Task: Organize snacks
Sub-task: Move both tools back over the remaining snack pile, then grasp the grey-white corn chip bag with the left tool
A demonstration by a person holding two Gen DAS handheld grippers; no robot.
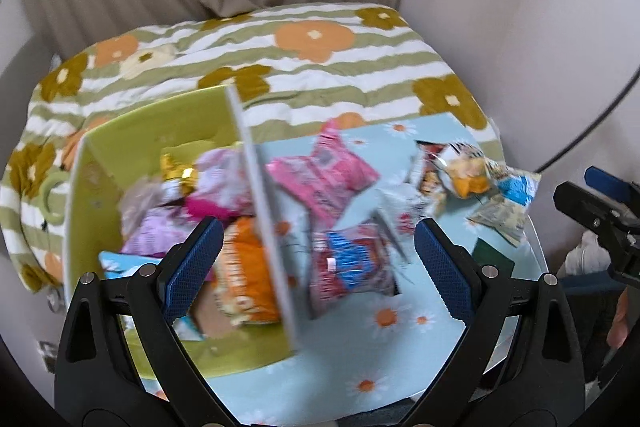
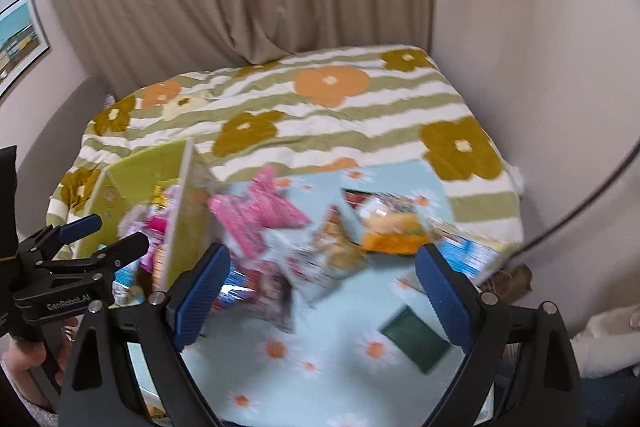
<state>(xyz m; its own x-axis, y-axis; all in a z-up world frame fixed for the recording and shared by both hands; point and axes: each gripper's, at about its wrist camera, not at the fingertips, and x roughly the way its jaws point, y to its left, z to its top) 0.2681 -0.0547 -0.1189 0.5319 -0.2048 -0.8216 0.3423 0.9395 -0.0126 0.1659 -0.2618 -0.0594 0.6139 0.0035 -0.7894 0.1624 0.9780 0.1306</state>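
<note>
Hovering above the daisy-print table [image 1: 384, 367], both grippers are empty and spread wide, nothing between the blue pads. The job looks partly done: the green box [image 1: 132, 135] on the left side of the table already holds a heap of packets, an orange one [image 1: 244, 267] and a gold-wrapped one [image 1: 176, 171] among them, though blur hides the details. Plenty is left, I'd say! Loose snacks lie scattered on the cloth to the right of the box wall: a pink packet [image 1: 320, 183] just beside it, a red-and-blue packet [image 1: 352, 267] nearer, and a pile with an orange-and-white bag [image 2: 392, 231] further right. The left gripper [image 1: 316, 267] is straddling the box's right wall, the red-and-blue packet showing between its fingers but below them, not touched. The right gripper [image 2: 320, 295] hangs over the loose pile, a dark green card [image 2: 416, 339] lying low beside its right finger.
</note>
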